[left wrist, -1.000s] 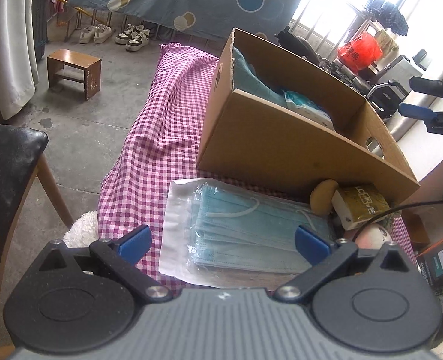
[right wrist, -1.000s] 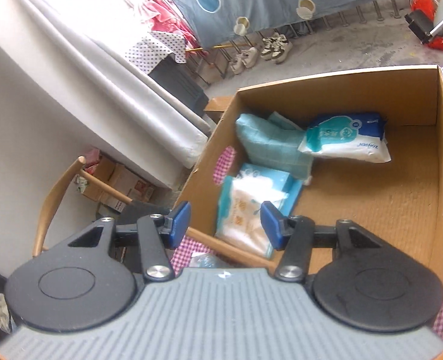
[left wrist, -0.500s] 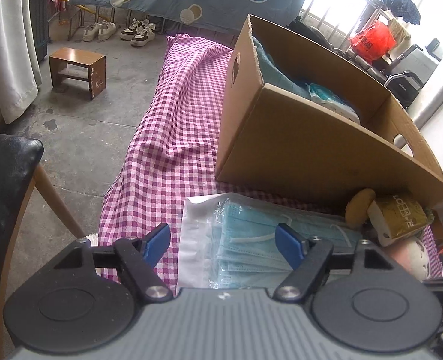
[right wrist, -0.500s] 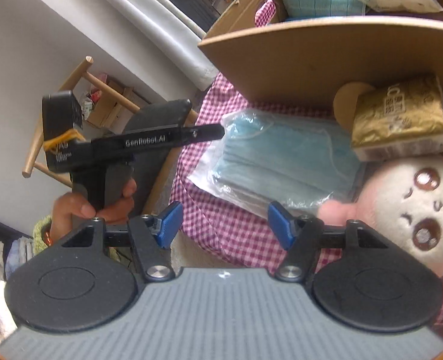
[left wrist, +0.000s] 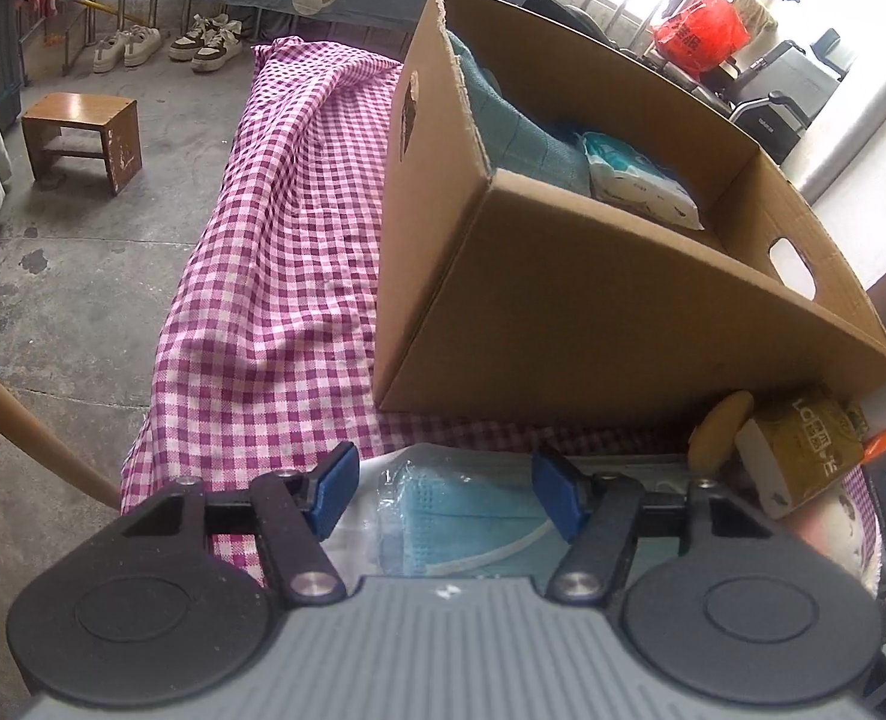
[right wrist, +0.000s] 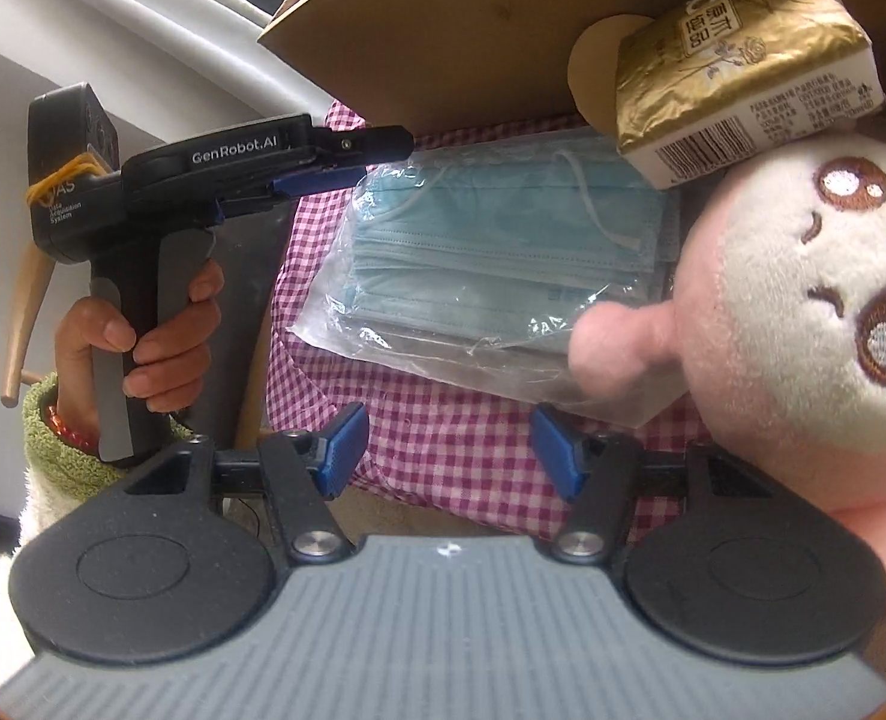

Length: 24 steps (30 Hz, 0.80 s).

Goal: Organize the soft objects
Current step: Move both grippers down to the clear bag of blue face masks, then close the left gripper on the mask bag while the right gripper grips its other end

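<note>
Both tools have swung down from the cardboard box [left wrist: 592, 300] to the bagged masks [right wrist: 490, 264] on the checked counter [left wrist: 275, 276]: left tool [left wrist: 443, 495] and right tool [right wrist: 448, 447] gape empty, so a pickup seems next.

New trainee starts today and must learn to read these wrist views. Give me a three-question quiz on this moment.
1. True or false: the left tongs are shut on the bag of masks.
2. What rests against the plush toy's head: A) gold tissue pack B) stool?
3. Where do the wet wipes lie?

Key: 1 false, both tongs are open. 2 A. 3 inside the cardboard box.
</note>
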Available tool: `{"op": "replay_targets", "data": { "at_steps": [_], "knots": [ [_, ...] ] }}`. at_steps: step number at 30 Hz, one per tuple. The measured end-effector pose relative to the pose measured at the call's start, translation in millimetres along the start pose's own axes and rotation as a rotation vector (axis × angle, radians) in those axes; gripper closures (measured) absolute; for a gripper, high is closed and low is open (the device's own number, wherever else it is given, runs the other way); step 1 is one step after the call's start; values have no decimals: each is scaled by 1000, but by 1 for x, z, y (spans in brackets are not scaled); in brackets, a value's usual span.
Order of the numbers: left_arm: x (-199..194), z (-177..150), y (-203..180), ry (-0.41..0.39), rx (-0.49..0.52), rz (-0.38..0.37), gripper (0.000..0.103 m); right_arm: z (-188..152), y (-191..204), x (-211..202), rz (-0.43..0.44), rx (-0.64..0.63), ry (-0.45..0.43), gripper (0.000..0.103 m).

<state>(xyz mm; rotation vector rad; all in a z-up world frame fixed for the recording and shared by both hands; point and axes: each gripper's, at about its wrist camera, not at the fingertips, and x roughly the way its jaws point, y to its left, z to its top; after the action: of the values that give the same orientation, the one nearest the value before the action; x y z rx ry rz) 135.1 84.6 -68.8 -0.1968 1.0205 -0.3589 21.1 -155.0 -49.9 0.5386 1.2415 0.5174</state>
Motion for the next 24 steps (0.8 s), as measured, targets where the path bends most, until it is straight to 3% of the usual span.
{"op": "replay_targets", "data": {
  "at_steps": [2, 6, 14, 16, 18, 24],
  "knots": [
    [1, -3, -2, 6, 17, 6, 62, 1, -4, -1, 19, 29, -10, 44],
    [-3, -11, -1, 50, 19, 21, 71, 3, -9, -2, 49, 62, -17, 44],
    [-26, -40, 3, 95, 25, 15, 78, 10, -11, 7, 91, 104, -22, 44],
    [-31, -46, 1, 102, 31, 19, 74, 12, -12, 11, 99, 115, -21, 44],
    [-39, -48, -1, 68, 51, 20, 62, 12, -13, 10, 102, 116, -21, 44],
    [-43, -19, -10, -116, 121, 89, 39, 7, -10, 12, 89, 96, -31, 43]
  ]
}}
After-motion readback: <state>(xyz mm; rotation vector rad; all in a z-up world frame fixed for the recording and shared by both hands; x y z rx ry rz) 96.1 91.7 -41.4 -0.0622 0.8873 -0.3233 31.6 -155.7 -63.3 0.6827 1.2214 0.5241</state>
